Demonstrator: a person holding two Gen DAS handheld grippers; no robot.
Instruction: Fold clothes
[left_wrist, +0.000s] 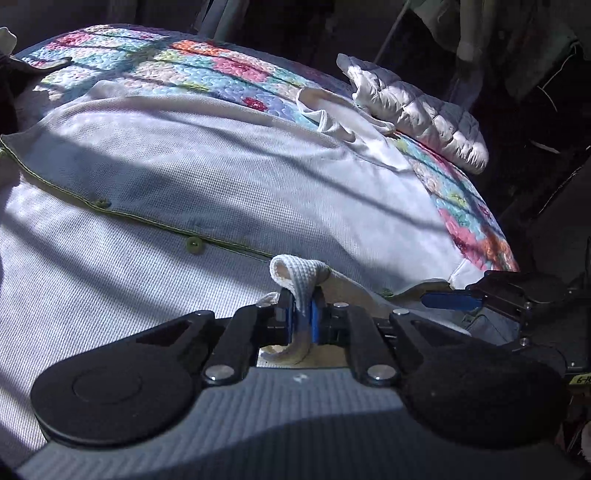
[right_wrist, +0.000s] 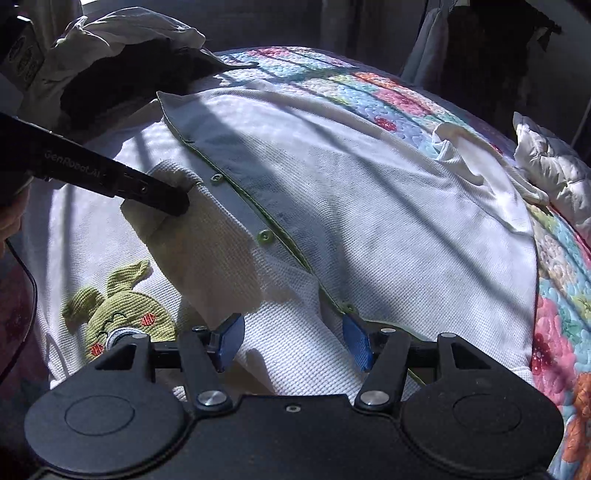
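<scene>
A white waffle-knit cardigan (left_wrist: 207, 158) with green trim and green buttons (left_wrist: 194, 244) lies spread on the bed; it also fills the right wrist view (right_wrist: 369, 229). My left gripper (left_wrist: 303, 306) is shut on a fold of its sleeve cuff (left_wrist: 299, 273). In the right wrist view the left gripper (right_wrist: 177, 201) holds that sleeve (right_wrist: 207, 258) folded over the cardigan's front. My right gripper (right_wrist: 291, 339) is open, its blue pads (right_wrist: 356, 341) standing apart just above the cardigan's hem. A green knitted animal patch (right_wrist: 118, 317) sits at the lower left.
A colourful floral quilt (left_wrist: 207, 62) covers the bed (right_wrist: 554, 314). A white puffer jacket (left_wrist: 417, 110) lies at the far right edge, also in the right wrist view (right_wrist: 550, 173). Dark and pale garments (right_wrist: 110, 62) are piled at the far left. The bed edge drops off at right.
</scene>
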